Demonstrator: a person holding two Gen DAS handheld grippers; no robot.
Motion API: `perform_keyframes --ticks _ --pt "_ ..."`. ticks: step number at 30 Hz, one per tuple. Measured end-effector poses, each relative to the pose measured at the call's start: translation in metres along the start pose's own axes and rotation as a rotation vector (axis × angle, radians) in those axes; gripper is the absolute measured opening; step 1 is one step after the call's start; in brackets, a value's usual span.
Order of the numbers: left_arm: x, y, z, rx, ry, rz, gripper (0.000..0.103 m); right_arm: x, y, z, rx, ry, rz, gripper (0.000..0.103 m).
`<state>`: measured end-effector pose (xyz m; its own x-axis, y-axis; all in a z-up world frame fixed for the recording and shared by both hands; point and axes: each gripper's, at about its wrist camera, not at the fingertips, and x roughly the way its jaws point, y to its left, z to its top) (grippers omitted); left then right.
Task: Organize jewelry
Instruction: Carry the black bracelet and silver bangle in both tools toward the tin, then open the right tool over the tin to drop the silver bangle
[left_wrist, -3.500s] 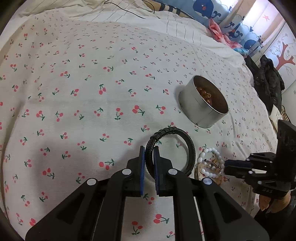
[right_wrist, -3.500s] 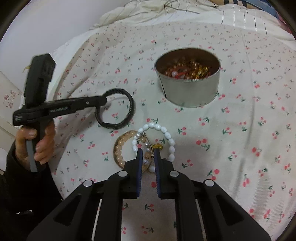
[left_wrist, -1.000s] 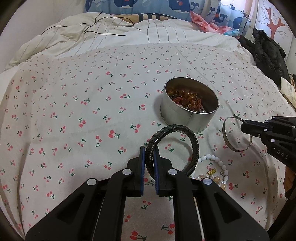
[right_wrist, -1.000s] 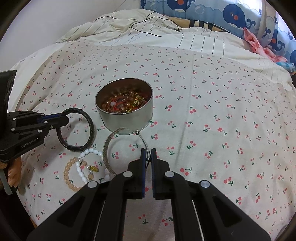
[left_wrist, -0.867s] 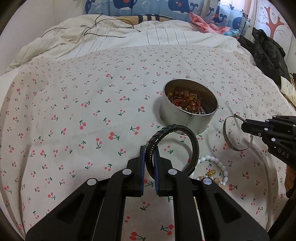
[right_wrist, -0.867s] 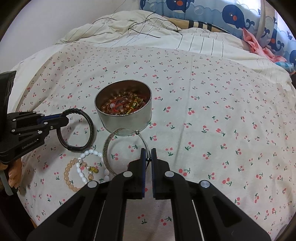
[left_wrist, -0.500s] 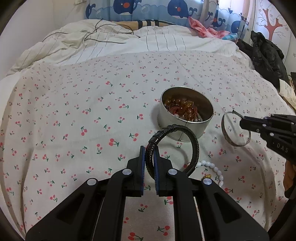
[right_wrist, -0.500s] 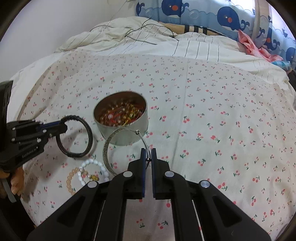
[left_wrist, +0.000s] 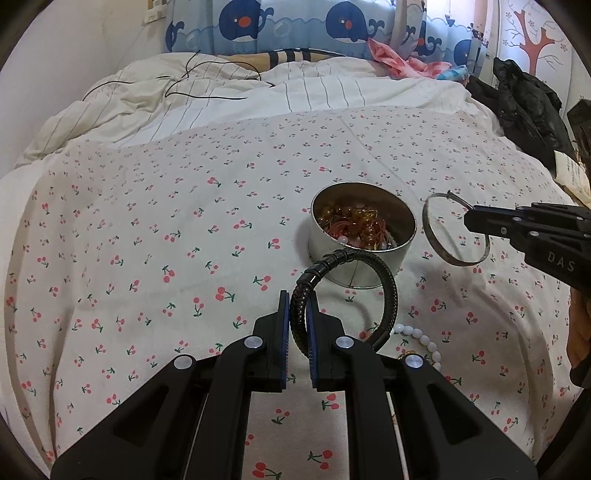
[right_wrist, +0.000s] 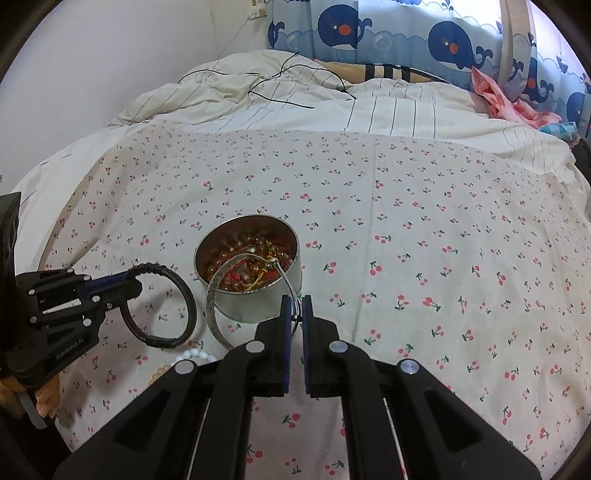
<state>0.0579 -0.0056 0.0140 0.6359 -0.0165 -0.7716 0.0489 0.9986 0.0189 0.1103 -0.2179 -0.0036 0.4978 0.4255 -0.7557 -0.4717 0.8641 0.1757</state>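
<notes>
My left gripper (left_wrist: 298, 299) is shut on a black braided bracelet (left_wrist: 388, 291), held up just in front of the round metal tin (left_wrist: 354, 275) of beads; seen from the right wrist, this bracelet (right_wrist: 184, 295) hangs left of the tin (right_wrist: 258, 306). My right gripper (right_wrist: 295, 301) is shut on the thin wire of a silver bangle (right_wrist: 212, 314), whose hoop hangs over the tin's near rim. In the left wrist view the bangle (left_wrist: 436, 251) hangs right of the tin from the right gripper (left_wrist: 471, 216). A white bead bracelet (left_wrist: 424, 339) lies on the bedsheet below.
The cherry-print bedsheet (left_wrist: 147, 240) spreads wide to the left and beyond the tin. A striped duvet (right_wrist: 369, 107) with a black cable is bunched at the back. Black clothing (left_wrist: 524, 107) lies at the far right. A hand (right_wrist: 44, 398) holds the left gripper's handle.
Both grippers rose and tilted up with their pieces, so more of the far bed shows. The bangle now overlaps the tin's rim in the right wrist view. Both grips are unchanged.
</notes>
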Motion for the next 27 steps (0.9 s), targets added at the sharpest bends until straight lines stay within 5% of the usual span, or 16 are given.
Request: perform_keyframes --ticks 27 --pt "-0.002 -0.003 0.006 0.021 -0.017 -0.004 0.008 0.013 0.015 0.03 0.02 -0.049 0.009 0.006"
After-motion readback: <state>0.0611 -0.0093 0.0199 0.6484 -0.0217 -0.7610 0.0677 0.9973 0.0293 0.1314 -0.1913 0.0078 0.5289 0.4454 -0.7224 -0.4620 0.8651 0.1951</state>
